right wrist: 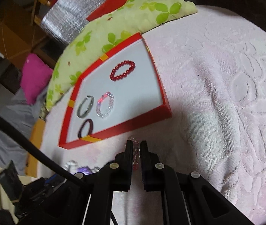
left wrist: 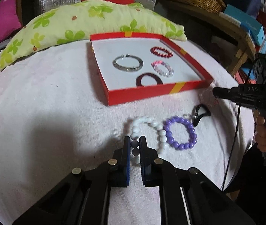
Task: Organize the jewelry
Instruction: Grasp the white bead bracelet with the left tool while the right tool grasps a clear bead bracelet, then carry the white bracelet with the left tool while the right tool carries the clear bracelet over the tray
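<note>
Roughly half done, judging by counts. Four pieces are already laid in the red box (left wrist: 151,91): a silver bangle (left wrist: 127,64), a dark ring-shaped band (left wrist: 149,79) near the front wall, a pink-and-clear bead bracelet (left wrist: 162,69), and a red bead bracelet (left wrist: 161,52) toward the back.

Still left outside, on the pink blanket (left wrist: 48,112) in front of the box: a white bead bracelet (left wrist: 149,131), pinched at its near side by the fingers of the left gripper (left wrist: 134,140) but not yet lifted clear; a purple bead bracelet (left wrist: 180,132) touching it, untouched; a small black piece (left wrist: 200,113) just beyond, kind cannot be told.

A clear-reddish bead bracelet (right wrist: 135,153) is pinched between the nearly closed fingers of the right gripper (right wrist: 135,143), held just short of the box's front wall, not yet dropped in.

So four items remain to be placed, two of them already gripped.
</note>
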Demonstrator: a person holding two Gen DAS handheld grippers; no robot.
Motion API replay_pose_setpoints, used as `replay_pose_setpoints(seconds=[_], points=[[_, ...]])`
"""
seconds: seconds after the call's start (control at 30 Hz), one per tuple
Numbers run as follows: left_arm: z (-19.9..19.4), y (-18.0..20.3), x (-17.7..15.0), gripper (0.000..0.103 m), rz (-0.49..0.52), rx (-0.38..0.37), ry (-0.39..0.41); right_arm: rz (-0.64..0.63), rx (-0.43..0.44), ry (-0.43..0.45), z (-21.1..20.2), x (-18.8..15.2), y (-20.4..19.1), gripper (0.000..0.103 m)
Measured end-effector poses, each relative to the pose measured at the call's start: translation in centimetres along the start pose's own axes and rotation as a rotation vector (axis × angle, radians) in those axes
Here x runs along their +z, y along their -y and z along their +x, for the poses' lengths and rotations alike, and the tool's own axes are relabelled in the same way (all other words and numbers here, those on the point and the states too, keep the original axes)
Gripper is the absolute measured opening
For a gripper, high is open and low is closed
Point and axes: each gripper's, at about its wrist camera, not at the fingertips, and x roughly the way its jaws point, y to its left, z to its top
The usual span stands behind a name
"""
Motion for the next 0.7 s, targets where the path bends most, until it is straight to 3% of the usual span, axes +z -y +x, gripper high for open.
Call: replay_pose_setpoints(seconds=[0.2,0.7], points=[[-0.3,0.5,0.4,0.009,0.017,-0.002,0.022,0.039,0.027,0.012,-0.6,0.3,0.5,0.009],[-2.1,-0.6,1.3,0.009,-0.043,0.008,0.104,-0.018,0.061,0.039,-1.1,0.0,-1.3,0.009]])
